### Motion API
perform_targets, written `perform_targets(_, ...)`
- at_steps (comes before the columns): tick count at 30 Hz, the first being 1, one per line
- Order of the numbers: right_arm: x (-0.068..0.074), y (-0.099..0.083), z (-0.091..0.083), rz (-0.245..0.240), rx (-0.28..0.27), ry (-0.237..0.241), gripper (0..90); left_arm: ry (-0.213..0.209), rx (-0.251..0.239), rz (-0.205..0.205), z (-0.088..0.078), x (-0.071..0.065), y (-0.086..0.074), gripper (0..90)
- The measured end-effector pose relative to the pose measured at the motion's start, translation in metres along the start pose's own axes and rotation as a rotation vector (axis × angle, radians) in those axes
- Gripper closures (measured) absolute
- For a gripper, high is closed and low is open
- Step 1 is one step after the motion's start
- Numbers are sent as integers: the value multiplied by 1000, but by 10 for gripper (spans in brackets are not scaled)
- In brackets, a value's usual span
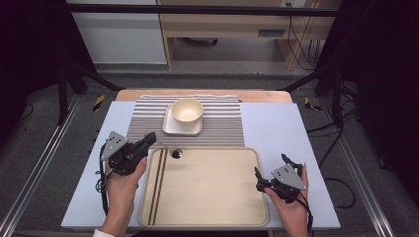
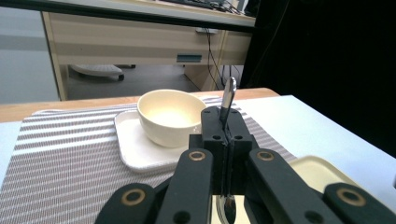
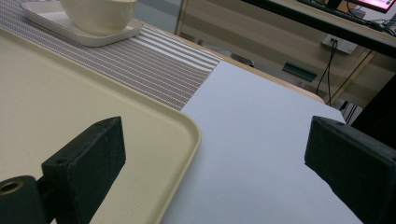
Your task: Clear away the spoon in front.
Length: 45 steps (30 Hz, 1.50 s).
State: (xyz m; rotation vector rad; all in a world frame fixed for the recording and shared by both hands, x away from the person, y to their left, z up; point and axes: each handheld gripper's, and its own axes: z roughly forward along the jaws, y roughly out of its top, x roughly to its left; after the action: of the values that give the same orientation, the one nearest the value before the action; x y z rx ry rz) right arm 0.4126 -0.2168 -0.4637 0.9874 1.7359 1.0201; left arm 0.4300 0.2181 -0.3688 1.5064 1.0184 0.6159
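Note:
My left gripper [image 1: 149,139] is shut on a metal spoon [image 2: 229,95]. Its jaws point toward the cream bowl [image 2: 170,116], and one end of the spoon sticks up past the fingertips [image 2: 210,122]. In the high view the spoon's round end [image 1: 176,153] hangs over the far edge of the beige tray [image 1: 207,197]. The bowl [image 1: 187,110] stands on a small white square plate [image 1: 170,128] on a striped placemat [image 1: 222,126]. My right gripper [image 1: 271,164] is open by the tray's right rim [image 3: 187,126], with nothing between its jaws.
Two thin dark sticks [image 1: 158,182] lie side by side along the tray's left side. A pale blue cover [image 1: 276,128] spreads over the table around the tray and mat. Black frame posts stand at both sides, with a desk and cables beyond the far edge.

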Motion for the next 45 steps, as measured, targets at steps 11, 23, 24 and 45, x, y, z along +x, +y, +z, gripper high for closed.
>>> perform_targets(11, -2, -1, -1, 4, 2, -10, 54, -16, 33, 2, -31, -9, -19, 894)
perform_targets(23, -2, 0, -2, 10, -1, -14, 54, -32, 75, 4, -54, -16, -36, 894)
perform_targets(24, -3, 0, -2, 10, -2, -15, 54, -34, 79, 5, -57, -16, -37, 894)
perform_targets(45, -3, -1, -2, 16, 3, -14, 54, -49, 177, 45, -86, -24, -42, 893)
